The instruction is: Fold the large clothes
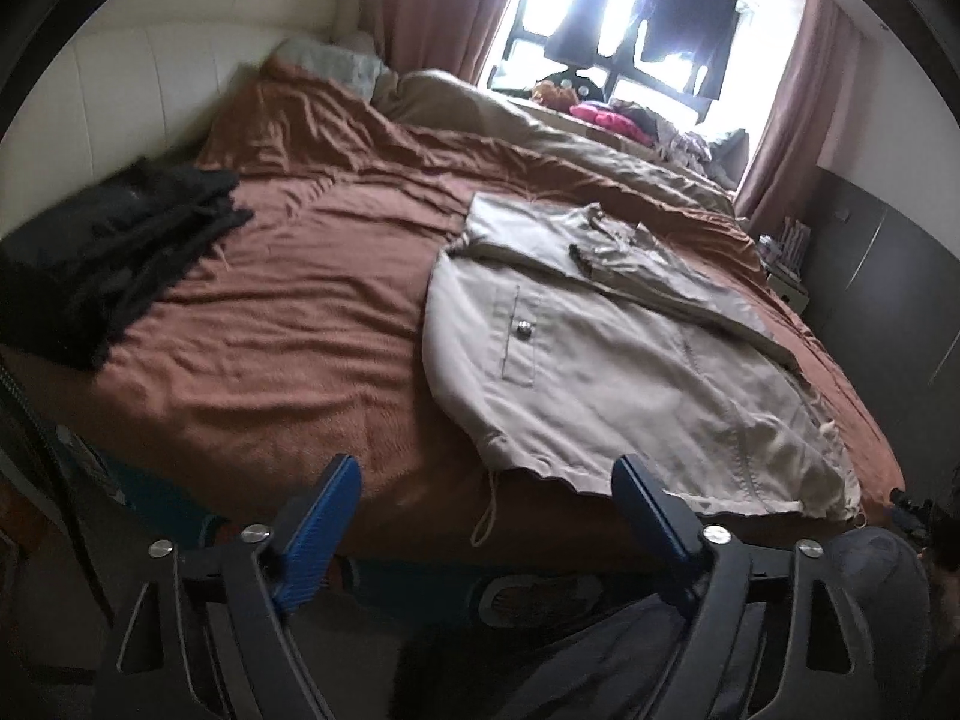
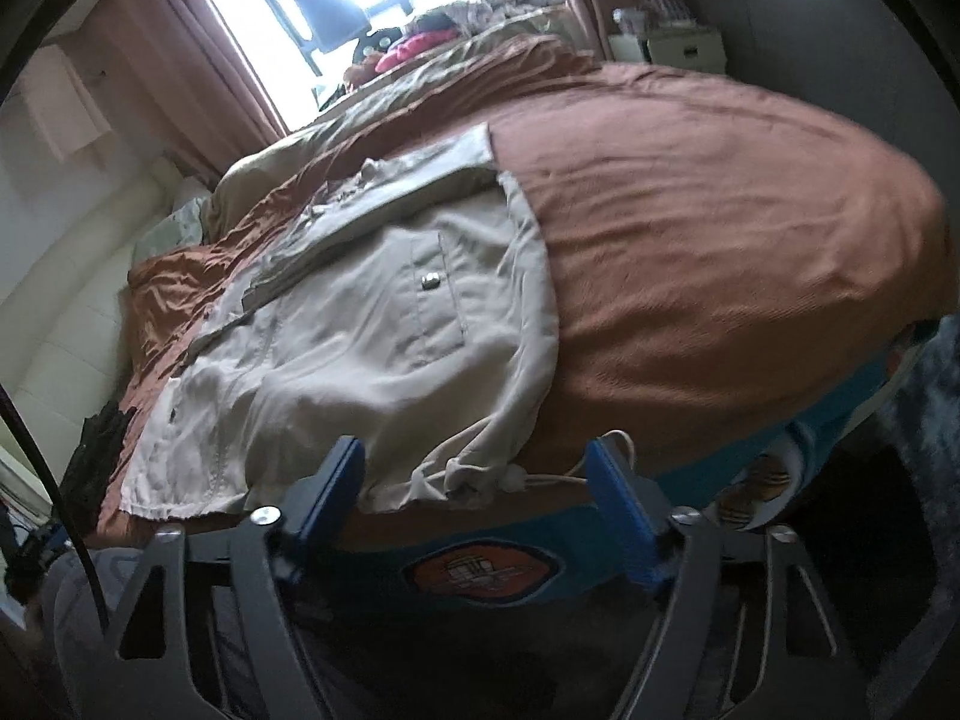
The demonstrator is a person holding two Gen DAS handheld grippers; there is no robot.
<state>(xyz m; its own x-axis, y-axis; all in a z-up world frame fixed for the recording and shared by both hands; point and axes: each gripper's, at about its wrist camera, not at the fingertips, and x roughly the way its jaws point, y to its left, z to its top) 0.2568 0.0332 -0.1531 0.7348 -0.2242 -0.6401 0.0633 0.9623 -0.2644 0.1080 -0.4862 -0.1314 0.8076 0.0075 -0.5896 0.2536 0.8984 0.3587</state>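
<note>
Beige jacket [image 1: 606, 354]: lies flat and spread open on the brown bedspread [image 1: 288, 312], hem at the near edge of the bed. One sleeve is folded across the upper body. Chest pocket with metal snap faces up. A hem drawcord [image 2: 558, 477] hangs over the near edge.

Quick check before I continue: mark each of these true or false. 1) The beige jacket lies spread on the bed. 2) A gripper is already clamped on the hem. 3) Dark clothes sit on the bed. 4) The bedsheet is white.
1) True: the beige jacket lies on the bed.
2) False: left gripper and right gripper are open, nothing clamped.
3) True: dark clothes lie apart from the jacket.
4) False: it is rust brown.
</note>
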